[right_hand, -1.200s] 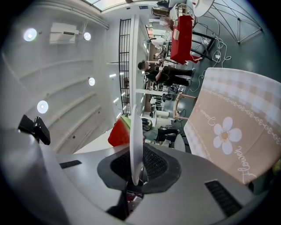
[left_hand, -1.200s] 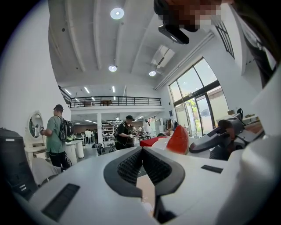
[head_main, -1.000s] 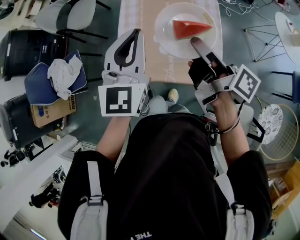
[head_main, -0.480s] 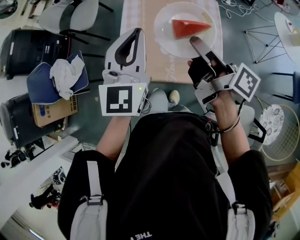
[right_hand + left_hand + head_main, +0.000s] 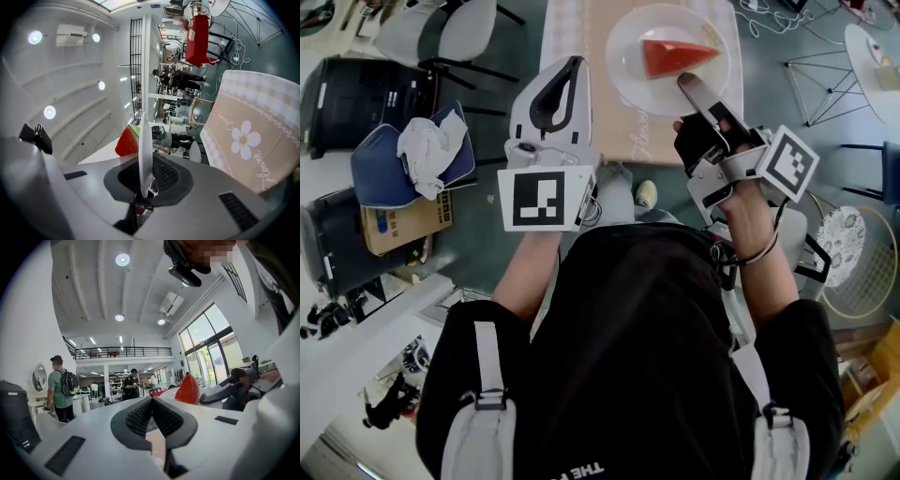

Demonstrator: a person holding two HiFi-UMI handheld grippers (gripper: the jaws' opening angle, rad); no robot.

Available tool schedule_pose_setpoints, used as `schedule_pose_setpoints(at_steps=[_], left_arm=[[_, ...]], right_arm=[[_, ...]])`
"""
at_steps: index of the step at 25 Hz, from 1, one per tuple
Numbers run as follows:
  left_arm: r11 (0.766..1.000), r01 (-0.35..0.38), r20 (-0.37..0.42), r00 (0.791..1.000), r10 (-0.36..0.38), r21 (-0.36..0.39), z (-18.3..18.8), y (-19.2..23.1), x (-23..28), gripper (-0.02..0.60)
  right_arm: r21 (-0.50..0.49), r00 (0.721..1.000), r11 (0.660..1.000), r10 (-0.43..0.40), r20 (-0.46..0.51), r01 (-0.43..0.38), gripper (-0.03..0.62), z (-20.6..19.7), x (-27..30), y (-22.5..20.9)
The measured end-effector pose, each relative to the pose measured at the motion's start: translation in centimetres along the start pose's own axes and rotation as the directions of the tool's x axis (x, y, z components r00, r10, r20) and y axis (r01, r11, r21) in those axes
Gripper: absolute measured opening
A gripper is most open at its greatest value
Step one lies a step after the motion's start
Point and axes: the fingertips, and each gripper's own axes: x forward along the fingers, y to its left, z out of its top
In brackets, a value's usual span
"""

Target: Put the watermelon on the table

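Observation:
A red watermelon slice (image 5: 675, 56) lies on a white plate (image 5: 628, 56), which hangs over the beige-clothed table (image 5: 595, 84). My right gripper (image 5: 686, 86) is shut on the plate's near rim. In the right gripper view the plate (image 5: 145, 136) stands edge-on between the pads of the right gripper (image 5: 148, 164), with the slice (image 5: 127, 141) behind it. My left gripper (image 5: 570, 64) stays left of the plate, shut and empty. The left gripper view shows the left gripper (image 5: 151, 400) with its tips meeting, and the slice (image 5: 187, 390) and right gripper (image 5: 227, 389) off to the right.
Chairs (image 5: 441, 33) stand left of the table. A blue cushion with a white cloth (image 5: 412, 155), a cardboard box (image 5: 403, 225) and a black case (image 5: 342, 103) sit lower left. A wire stool frame (image 5: 830, 80) stands at right. People (image 5: 60, 387) stand far back.
Almost nothing: the plate with the slice sits a touch higher in the head view. Both grippers keep the same hold.

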Motion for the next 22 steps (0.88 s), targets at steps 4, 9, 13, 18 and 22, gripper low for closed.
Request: schedule_pose_setpoints(at_steps=[4, 9, 13, 18, 22], left_arm=[[1.000, 0.006, 0.000, 1.000, -0.006, -0.004, -0.3, 0.5, 0.0, 0.008], [1.000, 0.019, -0.004, 1.000, -0.019, -0.001, -0.8, 1.1, 0.3, 0.008], [0.999, 0.027, 0.005, 1.000, -0.027, -0.021, -1.1, 1.6, 0.9, 0.008], [0.998, 0.047, 0.002, 0.999, -0.047, -0.031, -1.4, 2.2, 2.1, 0.008], [0.998, 0.060, 0.010, 0.998, -0.060, -0.034, -1.5, 3.0, 3.2, 0.008]], right_arm=[[-0.011, 1.000, 1.000, -0.005, -0.002, 0.005, 0.029, -0.2, 0.5, 0.1], [-0.012, 1.000, 1.000, -0.015, 0.002, 0.015, 0.029, -0.4, 0.9, -0.2], [-0.015, 1.000, 1.000, -0.014, 0.007, 0.014, 0.029, -0.3, 1.5, -0.4], [-0.009, 1.000, 1.000, -0.022, 0.015, 0.022, 0.029, 0.0, 2.3, -1.0], [0.000, 0.999, 1.000, -0.030, 0.026, 0.030, 0.029, 0.4, 3.2, -1.4]])
